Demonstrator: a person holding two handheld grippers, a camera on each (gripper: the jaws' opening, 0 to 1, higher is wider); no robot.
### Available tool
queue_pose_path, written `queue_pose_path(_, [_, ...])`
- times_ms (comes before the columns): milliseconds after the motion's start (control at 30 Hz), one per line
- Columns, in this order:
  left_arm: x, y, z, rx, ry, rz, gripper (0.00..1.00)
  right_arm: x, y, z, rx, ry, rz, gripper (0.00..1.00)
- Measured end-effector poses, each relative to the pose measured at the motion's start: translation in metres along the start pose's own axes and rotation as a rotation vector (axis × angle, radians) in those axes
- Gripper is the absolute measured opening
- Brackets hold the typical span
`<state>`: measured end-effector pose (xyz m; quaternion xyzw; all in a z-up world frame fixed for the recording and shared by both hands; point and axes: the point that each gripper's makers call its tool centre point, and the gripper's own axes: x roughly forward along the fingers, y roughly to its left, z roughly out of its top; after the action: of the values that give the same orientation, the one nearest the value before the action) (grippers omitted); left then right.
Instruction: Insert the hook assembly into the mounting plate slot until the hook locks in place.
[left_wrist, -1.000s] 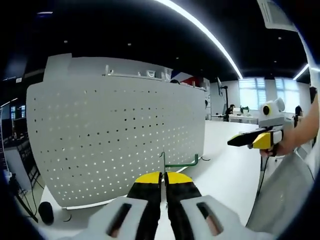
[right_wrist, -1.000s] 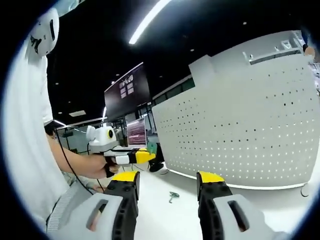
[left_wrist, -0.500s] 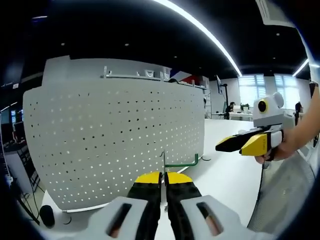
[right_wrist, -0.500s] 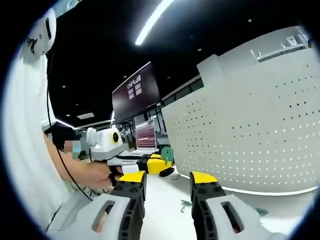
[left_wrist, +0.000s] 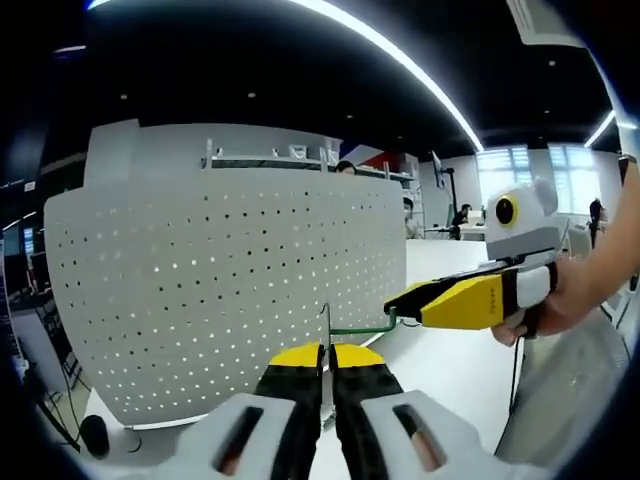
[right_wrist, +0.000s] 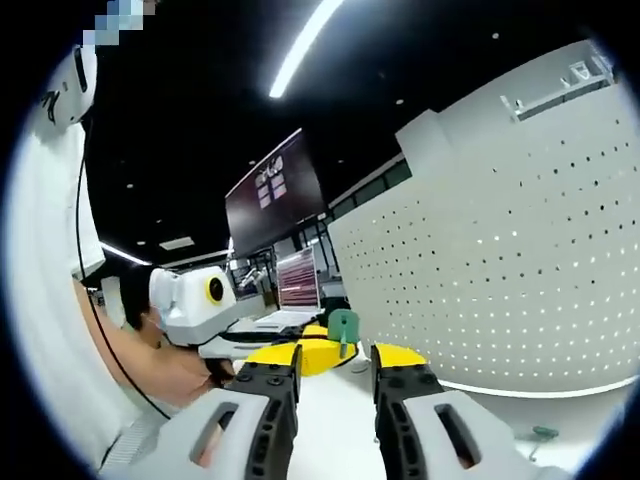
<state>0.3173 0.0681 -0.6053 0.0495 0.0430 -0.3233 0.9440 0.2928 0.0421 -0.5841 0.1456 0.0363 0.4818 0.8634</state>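
The white perforated mounting plate (left_wrist: 230, 280) stands upright on the white table and also appears at the right of the right gripper view (right_wrist: 510, 270). My left gripper (left_wrist: 327, 352) is shut on a thin green wire hook (left_wrist: 362, 327), which rises from the jaws and bends right toward the plate's right edge. My right gripper (left_wrist: 455, 300) reaches in from the right, with its yellow-and-black tip just above the hook's far end. In the right gripper view, my right gripper (right_wrist: 336, 358) is open, and the green hook end (right_wrist: 343, 325) stands just beyond its jaw tips.
A white table (left_wrist: 450, 360) runs under both grippers. A person's hand (left_wrist: 560, 305) holds the right gripper. A small black object (left_wrist: 92, 432) sits at the plate's lower left. A dark wall screen (right_wrist: 275, 190) hangs behind, and a small green piece (right_wrist: 543, 432) lies on the table.
My right gripper has moved left toward the hook held by the left gripper, and its jaws have narrowed. The left gripper keeps its grip on the hook in front of the plate.
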Motion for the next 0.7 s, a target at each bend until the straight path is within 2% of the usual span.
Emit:
queue_pose_path(367, [0.002,0.000,0.007,-0.004,-0.021,0.009,0.02,0.024,-0.004,0.001,0.039,-0.007,-0.020,0.22])
queue_pose_path(700, [0.003,0.001,0.009,-0.002,-0.028,0.008,0.02,0.028,-0.005,0.000,0.057,-0.003,-0.022,0.15])
